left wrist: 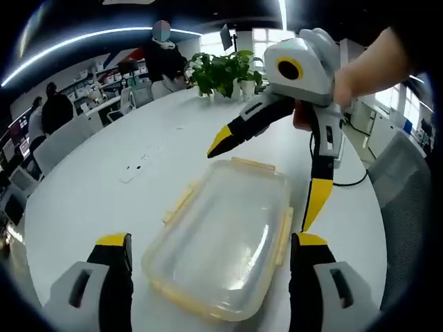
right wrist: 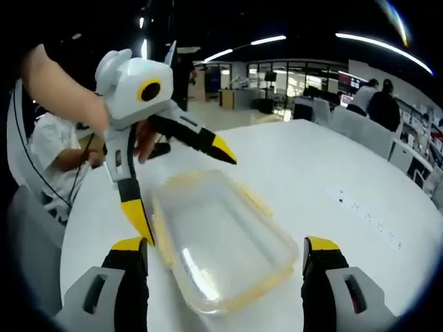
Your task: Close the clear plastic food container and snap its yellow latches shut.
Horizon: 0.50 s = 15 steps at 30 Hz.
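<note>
- Left gripper point(left wrist: 211, 252): jaws wide apart, one either side of the container's near end, holding nothing.
- Right gripper point(right wrist: 225, 256): jaws likewise spread wide, straddling the container from the opposite end, empty.
- Table point(left wrist: 97, 187): large, white, round-edged; carries the container near its edge.
- Container point(left wrist: 221, 238): clear plastic, rectangular, lid resting on top, flat on the table between both grippers.
- Plant point(left wrist: 225, 72): green, potted, at the table's far side.
- Latches point(left wrist: 255, 164): yellow, along the container's rim; whether snapped down cannot be told.
</note>
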Available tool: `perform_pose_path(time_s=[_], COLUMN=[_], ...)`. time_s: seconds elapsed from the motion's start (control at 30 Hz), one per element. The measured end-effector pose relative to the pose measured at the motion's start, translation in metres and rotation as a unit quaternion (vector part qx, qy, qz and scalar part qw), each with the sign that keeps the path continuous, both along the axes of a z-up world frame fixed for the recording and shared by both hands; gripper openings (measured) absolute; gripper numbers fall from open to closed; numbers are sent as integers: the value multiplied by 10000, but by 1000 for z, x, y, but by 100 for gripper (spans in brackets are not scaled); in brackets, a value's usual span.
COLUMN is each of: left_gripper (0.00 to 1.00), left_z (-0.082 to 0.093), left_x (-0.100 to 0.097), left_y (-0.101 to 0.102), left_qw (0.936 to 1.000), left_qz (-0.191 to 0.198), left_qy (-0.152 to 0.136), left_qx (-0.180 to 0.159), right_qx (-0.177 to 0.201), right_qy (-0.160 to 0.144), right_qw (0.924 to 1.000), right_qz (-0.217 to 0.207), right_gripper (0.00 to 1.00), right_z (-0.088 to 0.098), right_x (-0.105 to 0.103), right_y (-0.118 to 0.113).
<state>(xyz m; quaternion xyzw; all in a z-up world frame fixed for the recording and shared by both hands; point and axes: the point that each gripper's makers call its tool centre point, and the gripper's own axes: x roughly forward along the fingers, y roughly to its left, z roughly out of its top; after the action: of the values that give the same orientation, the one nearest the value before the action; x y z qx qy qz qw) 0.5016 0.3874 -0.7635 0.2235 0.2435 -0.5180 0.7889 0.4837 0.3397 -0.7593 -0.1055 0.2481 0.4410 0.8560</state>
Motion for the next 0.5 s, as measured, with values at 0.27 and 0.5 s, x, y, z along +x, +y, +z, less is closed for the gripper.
perform_pose_path(time_s=[0.27, 0.5], left_gripper=[96, 95], left_z=[5, 9], left_x=[-4, -6], left_y=[7, 11], left_qw=[9973, 9935], left_qz=[478, 763], left_qy=[139, 237], left_qx=[-538, -809], right_qx=[312, 501], right_qy=[4, -81], right_qw=[9989, 9967], right_qz=[-364, -637], right_gripper=[93, 92], right_z=[7, 18], right_x=[-3, -5], right_y=[-5, -10])
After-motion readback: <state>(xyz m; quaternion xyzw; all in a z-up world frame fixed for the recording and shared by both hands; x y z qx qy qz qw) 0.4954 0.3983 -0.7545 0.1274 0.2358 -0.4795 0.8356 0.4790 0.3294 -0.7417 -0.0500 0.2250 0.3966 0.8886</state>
